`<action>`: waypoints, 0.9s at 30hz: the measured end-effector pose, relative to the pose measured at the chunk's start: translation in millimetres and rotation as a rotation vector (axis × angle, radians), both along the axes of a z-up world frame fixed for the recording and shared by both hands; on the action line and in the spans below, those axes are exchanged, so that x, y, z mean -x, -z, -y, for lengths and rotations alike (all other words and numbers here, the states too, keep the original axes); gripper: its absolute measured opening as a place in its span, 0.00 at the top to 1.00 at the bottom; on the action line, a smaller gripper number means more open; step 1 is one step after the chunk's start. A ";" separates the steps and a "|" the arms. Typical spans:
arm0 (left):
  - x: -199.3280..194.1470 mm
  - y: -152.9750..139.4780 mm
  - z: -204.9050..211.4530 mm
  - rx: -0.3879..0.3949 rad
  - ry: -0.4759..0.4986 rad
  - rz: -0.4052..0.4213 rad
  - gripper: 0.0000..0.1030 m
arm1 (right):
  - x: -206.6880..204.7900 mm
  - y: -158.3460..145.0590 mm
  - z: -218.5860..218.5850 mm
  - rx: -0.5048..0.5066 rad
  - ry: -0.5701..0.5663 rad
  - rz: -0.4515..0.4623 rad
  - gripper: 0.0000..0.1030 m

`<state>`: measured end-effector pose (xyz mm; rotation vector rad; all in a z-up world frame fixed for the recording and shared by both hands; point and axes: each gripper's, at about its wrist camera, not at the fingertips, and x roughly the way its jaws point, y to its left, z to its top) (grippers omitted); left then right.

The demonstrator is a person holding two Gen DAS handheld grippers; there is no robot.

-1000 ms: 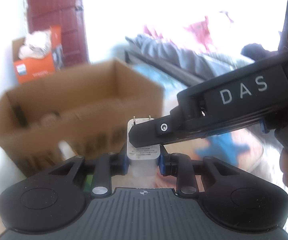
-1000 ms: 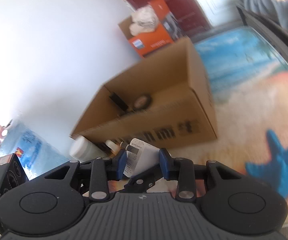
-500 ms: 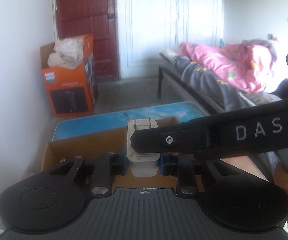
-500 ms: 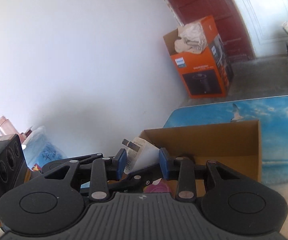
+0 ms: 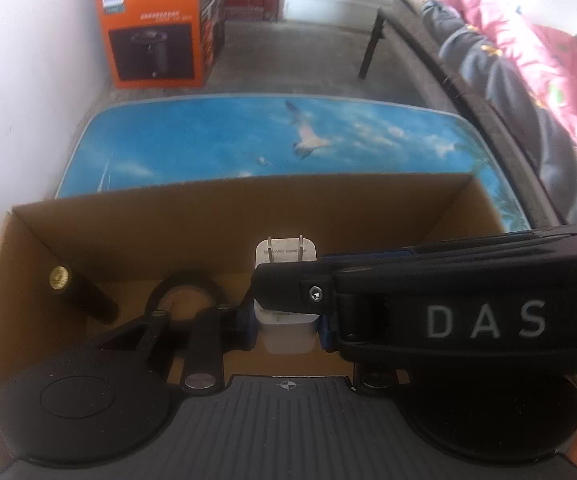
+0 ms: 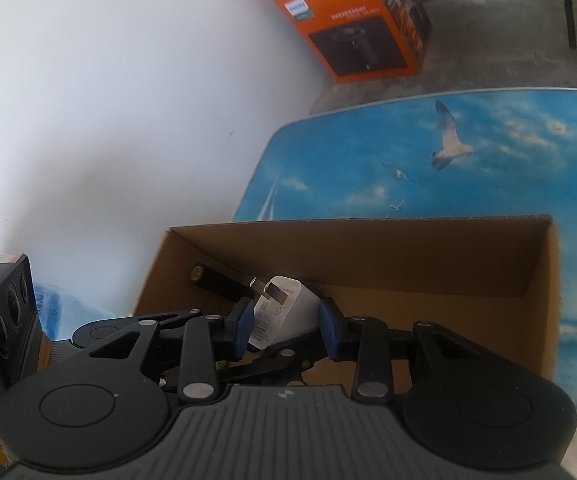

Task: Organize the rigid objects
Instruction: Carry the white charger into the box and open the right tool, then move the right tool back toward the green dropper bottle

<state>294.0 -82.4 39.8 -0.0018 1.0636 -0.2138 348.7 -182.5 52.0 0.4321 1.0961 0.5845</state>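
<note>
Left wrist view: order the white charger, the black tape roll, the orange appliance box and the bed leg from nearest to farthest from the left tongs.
1. White charger: clamped between the left tongs, prongs pointing away.
2. Black tape roll: just left of the tongs, on the cardboard box floor.
3. Orange appliance box and bed leg: both on the floor past the table, upper left and upper right; too close to call.

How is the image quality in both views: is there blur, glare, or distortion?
Left wrist view: soft focus, overexposed doorway at top, fisheye bending the cardboard box rim. Right wrist view: sharper, white charger label still unreadable, table edge curved.
</note>
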 end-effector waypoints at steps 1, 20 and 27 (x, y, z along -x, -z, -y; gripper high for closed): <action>-4.7 3.0 -0.4 -0.003 -0.008 -0.016 0.74 | -5.7 3.9 -2.4 0.011 -0.007 -0.012 0.62; -14.8 14.4 -1.5 -0.005 -0.014 -0.050 0.41 | -27.7 18.2 -17.7 0.085 -0.014 0.002 0.62; 24.2 -37.3 -2.6 -0.010 0.069 0.102 0.22 | 27.0 -49.7 19.4 -0.008 0.045 0.172 0.59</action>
